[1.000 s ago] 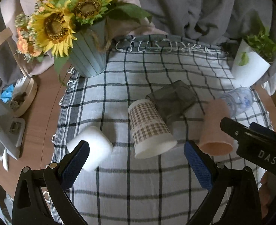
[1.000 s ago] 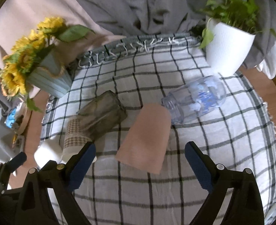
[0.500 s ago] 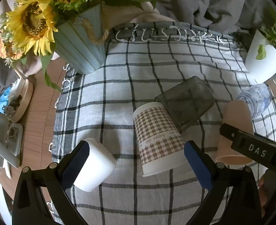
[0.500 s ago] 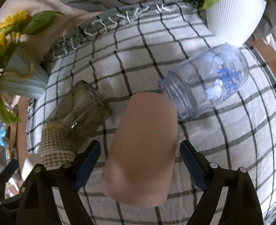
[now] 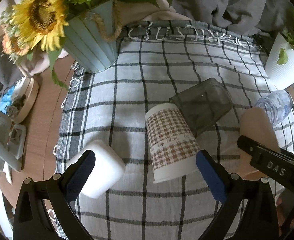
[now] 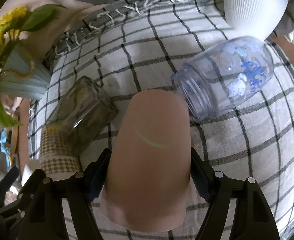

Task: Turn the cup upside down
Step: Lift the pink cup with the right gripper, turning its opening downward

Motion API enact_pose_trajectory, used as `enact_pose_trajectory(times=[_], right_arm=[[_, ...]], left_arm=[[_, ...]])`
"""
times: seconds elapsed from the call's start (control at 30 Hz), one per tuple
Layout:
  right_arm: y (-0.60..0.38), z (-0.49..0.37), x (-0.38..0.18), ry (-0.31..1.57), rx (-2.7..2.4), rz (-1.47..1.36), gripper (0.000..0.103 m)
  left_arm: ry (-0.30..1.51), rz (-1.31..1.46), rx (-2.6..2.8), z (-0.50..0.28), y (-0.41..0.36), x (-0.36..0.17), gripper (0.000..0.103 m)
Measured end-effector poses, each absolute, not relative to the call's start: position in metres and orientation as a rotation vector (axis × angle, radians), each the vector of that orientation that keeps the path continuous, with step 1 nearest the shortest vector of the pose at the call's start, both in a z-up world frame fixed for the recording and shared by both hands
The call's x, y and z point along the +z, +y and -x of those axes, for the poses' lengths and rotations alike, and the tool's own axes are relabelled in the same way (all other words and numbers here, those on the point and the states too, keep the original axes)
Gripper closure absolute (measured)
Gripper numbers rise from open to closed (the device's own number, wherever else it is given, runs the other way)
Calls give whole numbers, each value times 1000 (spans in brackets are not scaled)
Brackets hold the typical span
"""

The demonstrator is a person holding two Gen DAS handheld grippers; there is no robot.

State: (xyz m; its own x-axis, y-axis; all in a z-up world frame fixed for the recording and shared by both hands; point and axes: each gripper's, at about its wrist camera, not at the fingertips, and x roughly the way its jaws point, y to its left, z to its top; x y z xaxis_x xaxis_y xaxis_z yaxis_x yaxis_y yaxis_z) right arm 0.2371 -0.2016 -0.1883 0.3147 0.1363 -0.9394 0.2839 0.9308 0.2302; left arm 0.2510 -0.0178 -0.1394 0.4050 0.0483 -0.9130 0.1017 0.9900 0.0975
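Observation:
A pink cup (image 6: 149, 160) lies on its side on the checked cloth, its mouth toward me. My right gripper (image 6: 149, 172) is closed in around it, both pads against its sides. It also shows in the left wrist view (image 5: 257, 128), behind the right gripper's finger. A houndstooth paper cup (image 5: 171, 142) lies on its side between the pads of my left gripper (image 5: 146, 170), which is open and empty. A white cup (image 5: 100, 172) lies by the left pad.
A dark glass jar (image 5: 203, 104) and a clear blue-printed jar (image 6: 227, 78) lie on their sides near the cups. A sunflower pot (image 5: 91, 46) stands at the back left, a white plant pot (image 6: 253, 6) at the back right. Clutter sits off the cloth's left edge.
My right gripper moved forward over the pink cup and closed on its sides. My left gripper moved forward toward the houndstooth cup and stayed open.

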Motion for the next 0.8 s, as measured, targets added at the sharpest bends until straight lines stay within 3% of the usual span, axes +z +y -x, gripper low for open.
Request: enact_pose_trajectory(times=[0.8], right_arm=[[-162,-155,-155,1156,42,-232,31]], left_arm=[[1216,-31,84,-153,28,-148,0]])
